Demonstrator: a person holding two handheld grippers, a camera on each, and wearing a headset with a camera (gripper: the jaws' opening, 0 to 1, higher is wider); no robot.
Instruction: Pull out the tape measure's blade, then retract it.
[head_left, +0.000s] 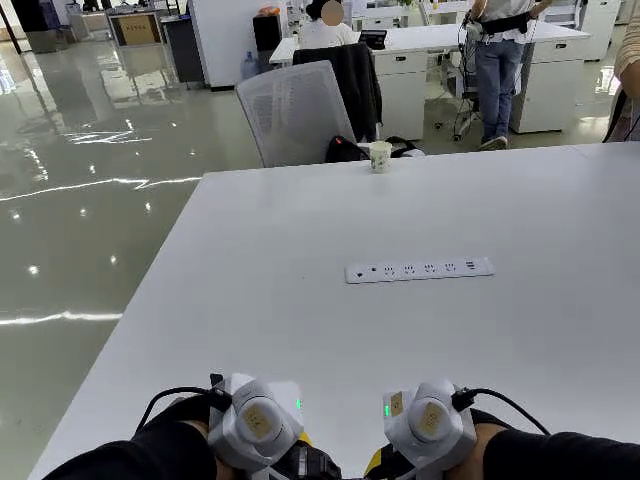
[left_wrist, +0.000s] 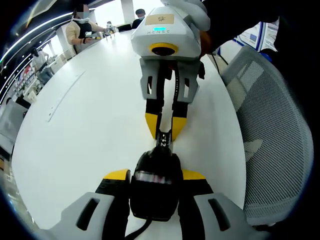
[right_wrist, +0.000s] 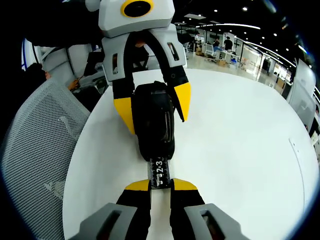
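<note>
Tape measure (left_wrist: 155, 200) case clamped in my left gripper (left_wrist: 155, 175) jaws; right gripper (right_wrist: 160, 186) jaws pinch blade (right_wrist: 159, 171), barely out. Pull-out step: next I draw grippers apart along bench (left_wrist: 90, 130).

Power strip (head_left: 419, 269) and, seemingly, 1 cup (head_left: 380, 156) on table (head_left: 300, 220).

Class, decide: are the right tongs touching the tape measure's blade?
Touching. The right gripper view shows the right tongs shut on the blade, with a yellow tip pressed against each side of it.
</note>
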